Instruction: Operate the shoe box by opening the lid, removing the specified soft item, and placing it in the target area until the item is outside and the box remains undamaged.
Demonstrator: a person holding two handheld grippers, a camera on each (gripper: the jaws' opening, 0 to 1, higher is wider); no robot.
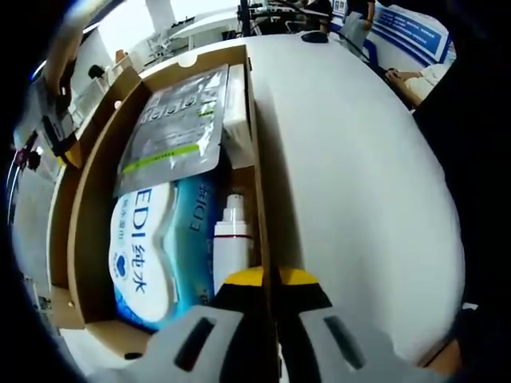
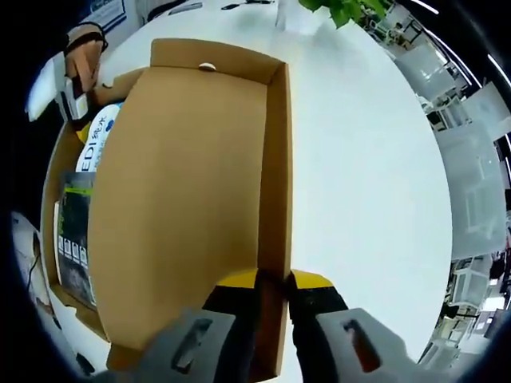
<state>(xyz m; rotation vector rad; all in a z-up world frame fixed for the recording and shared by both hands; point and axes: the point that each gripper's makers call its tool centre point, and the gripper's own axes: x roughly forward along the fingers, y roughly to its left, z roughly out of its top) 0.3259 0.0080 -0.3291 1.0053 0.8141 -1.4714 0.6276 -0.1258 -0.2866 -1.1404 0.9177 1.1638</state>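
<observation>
Shoebox lid (image 2: pixel 184 207) edge is pinched between right gripper (image 2: pixel 271 283) jaws.

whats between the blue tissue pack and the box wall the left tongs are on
In the left gripper view, a white pump bottle lies between the blue tissue pack and the box's side wall, which the left tongs grip.

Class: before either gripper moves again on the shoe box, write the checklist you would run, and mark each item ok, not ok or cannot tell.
1. Lid lifted off the box: ok, swung up, contents exposed.
2. Right gripper grips the lid's side flap: ok, jaws shut on it.
3. Left gripper steadies the box wall: ok, jaws clamp the edge.
4. Soft blue tissue pack reachable: ok, lying uncovered inside.
5. Cardboard undamaged: cannot tell.
6. Free gripper for the pick: not ok, both occupied.
</observation>
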